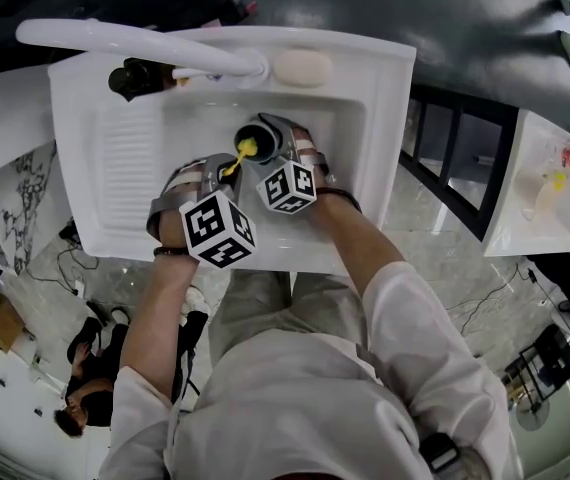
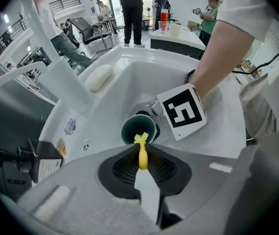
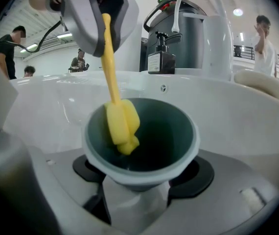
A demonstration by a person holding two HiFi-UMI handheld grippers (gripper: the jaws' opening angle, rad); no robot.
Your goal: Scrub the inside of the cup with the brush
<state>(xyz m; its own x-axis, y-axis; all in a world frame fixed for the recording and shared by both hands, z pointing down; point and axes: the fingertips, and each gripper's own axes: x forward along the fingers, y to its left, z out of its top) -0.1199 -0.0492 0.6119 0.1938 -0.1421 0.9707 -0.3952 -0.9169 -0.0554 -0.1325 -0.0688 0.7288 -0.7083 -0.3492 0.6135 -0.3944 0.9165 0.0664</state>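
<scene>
A dark teal cup (image 3: 147, 141) lies on its side over the white sink (image 1: 377, 138), with its mouth toward my left gripper. My right gripper (image 3: 138, 182) is shut on the cup's body, and in the head view this gripper (image 1: 283, 146) sits over the basin. A yellow brush (image 3: 121, 122) has its sponge head inside the cup, against the near left wall. My left gripper (image 2: 142, 150) is shut on the brush's thin yellow handle (image 2: 142, 155); its place in the head view (image 1: 223, 171) is just left of the cup (image 1: 256, 137). The cup's bottom is hidden.
A white faucet (image 1: 135, 40) arches across the sink's back edge. A black soap dispenser (image 1: 133, 76) and a pale soap bar (image 1: 303, 67) stand beside it. The ribbed drainboard (image 1: 130, 158) lies left of the basin. A second white counter (image 1: 550, 203) stands at the right.
</scene>
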